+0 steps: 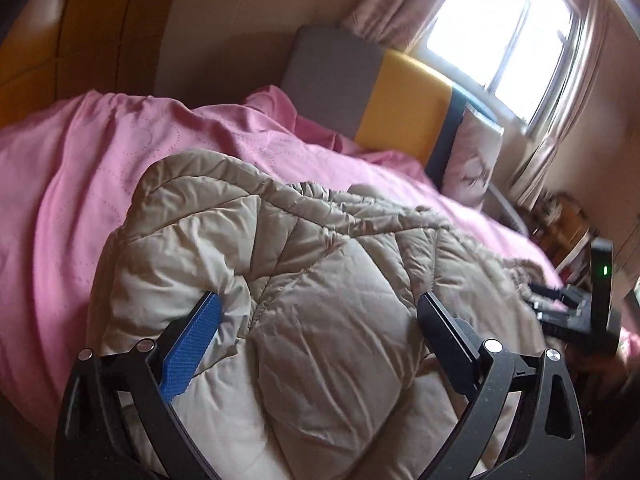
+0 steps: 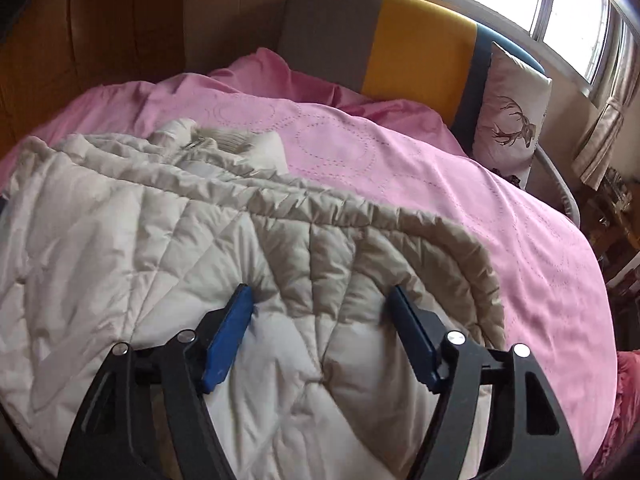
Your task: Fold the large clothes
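Your left gripper (image 1: 318,312) stands wide over the beige quilted padded coat (image 1: 304,280), holding nothing, and your right gripper (image 2: 320,304) is spread too, its blue pads (image 2: 228,344) straddling a puffed panel without pinching it. The coat lies bunched along the near edge of the bed with the pink stitched bedspread (image 2: 460,192), its gathered hem running towards the far right corner. Before you close, I'd settle each pair of pads over one seam edge (not a fat fistful of filling), so the fold lands flat. Count: one coat, two grippers, one white stag-print cushion (image 2: 512,116) at the headboard.
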`<state>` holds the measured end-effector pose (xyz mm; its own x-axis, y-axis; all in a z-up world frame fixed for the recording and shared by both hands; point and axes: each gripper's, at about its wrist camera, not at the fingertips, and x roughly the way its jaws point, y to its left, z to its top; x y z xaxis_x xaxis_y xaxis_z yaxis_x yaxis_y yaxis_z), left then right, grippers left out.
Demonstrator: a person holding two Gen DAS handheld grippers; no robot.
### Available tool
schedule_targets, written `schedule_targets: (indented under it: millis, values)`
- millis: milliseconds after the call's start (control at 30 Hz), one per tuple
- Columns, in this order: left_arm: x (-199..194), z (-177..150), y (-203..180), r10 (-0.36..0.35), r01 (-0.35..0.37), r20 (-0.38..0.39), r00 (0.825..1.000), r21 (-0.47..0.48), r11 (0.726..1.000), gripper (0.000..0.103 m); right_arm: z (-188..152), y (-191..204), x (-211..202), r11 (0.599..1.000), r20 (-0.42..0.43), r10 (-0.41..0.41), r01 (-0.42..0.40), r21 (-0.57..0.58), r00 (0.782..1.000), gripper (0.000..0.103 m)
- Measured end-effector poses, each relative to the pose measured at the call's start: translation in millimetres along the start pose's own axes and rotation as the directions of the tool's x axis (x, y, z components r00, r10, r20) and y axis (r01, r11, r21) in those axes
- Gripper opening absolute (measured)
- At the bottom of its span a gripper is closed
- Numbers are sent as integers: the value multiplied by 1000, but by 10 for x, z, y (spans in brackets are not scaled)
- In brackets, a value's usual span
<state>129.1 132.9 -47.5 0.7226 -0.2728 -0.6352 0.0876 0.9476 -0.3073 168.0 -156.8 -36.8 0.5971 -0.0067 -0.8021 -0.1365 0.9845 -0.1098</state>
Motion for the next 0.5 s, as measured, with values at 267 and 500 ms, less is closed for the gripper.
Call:
schedule_targets:
  millis: [267, 500]
  values:
    - [313, 103, 25, 86, -84, -56, 995, 36, 996, 97, -40, -381, 442, 970, 57, 14, -27, 240, 998, 73]
    - [136, 227, -553, 20, -15, -66, 998, 76, 997, 97, -56, -338, 347, 971, 77, -10, -9, 238, 997, 78]
